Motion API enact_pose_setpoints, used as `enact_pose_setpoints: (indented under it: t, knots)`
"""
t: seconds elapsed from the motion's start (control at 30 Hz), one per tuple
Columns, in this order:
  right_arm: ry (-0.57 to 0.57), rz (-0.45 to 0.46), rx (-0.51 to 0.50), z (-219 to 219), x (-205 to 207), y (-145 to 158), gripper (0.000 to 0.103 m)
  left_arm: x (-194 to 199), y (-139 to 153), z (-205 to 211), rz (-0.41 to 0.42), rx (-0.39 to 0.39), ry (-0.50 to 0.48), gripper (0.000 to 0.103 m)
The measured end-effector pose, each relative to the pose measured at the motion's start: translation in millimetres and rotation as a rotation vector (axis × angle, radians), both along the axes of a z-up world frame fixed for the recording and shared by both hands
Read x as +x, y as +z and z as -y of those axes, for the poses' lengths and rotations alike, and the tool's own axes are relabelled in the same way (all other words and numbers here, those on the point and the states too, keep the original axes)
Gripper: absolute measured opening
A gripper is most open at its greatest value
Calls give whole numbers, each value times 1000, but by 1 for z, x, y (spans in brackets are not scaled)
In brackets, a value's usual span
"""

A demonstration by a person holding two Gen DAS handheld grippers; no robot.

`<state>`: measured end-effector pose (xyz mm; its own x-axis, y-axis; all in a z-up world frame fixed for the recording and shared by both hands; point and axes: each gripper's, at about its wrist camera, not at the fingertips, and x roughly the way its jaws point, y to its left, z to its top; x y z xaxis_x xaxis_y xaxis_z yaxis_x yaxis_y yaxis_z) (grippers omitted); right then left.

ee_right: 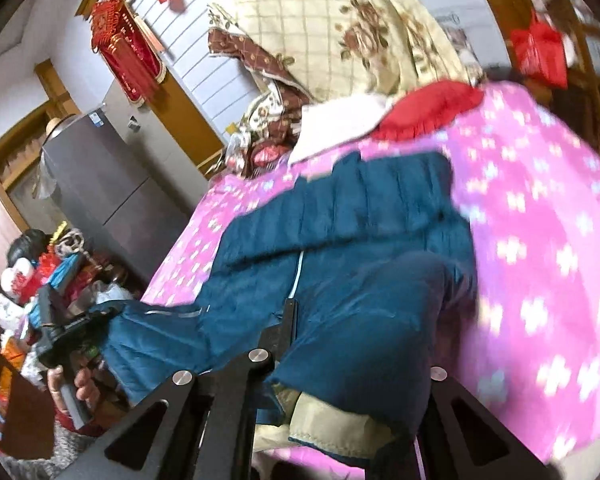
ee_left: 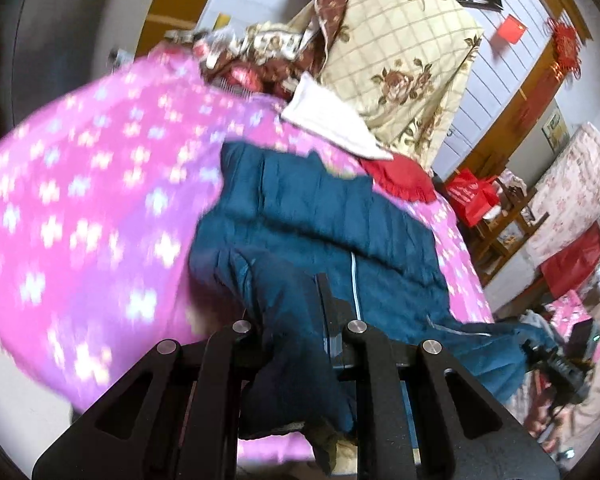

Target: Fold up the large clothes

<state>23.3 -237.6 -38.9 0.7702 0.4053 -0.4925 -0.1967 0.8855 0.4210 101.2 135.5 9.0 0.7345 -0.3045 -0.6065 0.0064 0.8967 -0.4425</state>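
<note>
We saw a dark teal quilted jacket [ee_left: 320, 216] lying on a bed covered by a pink sheet with white flowers [ee_left: 80, 200]. The jacket's near edges were lifted off the bed. In the left wrist view, our left gripper [ee_left: 296, 344] had its fingers closed on a bunched fold of the jacket, with fabric draped over and between them. In the right wrist view, our right gripper [ee_right: 340, 360] pinched another near part of the jacket [ee_right: 340, 240], whose tan lining [ee_right: 332, 420] showed underneath. Each camera caught the other gripper off to the side, clamped on a trailing piece of the same jacket.

Farther back on the bed lay a red fringed cloth [ee_left: 400, 180] and a white folded cloth [ee_left: 332, 120], just beside the jacket's far edge. Behind them stood a heap of cream floral quilts [ee_left: 400, 48]. A grey refrigerator [ee_right: 108, 196] stood at the left of the right wrist view, and red decorations [ee_right: 128, 56] hung on the wall.
</note>
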Motion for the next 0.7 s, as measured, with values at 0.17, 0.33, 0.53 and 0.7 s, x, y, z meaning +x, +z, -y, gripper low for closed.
enact_pose_setpoints:
  t: [0.17,0.33,0.53,0.7]
  knots:
    - [-45,23,-51,1,56,26,9,61,22,8,18,75,27,13]
    - [-101,-4,-99,-2,123,36,9,129,21,18,-23,141,61,14]
    - [-179,-55,-158,-1,204,27,9,218,-6,25,-150,182,131,14]
    - [-249,-103,-209,5,266,12,9,278,-31,37,-205,249,178,14]
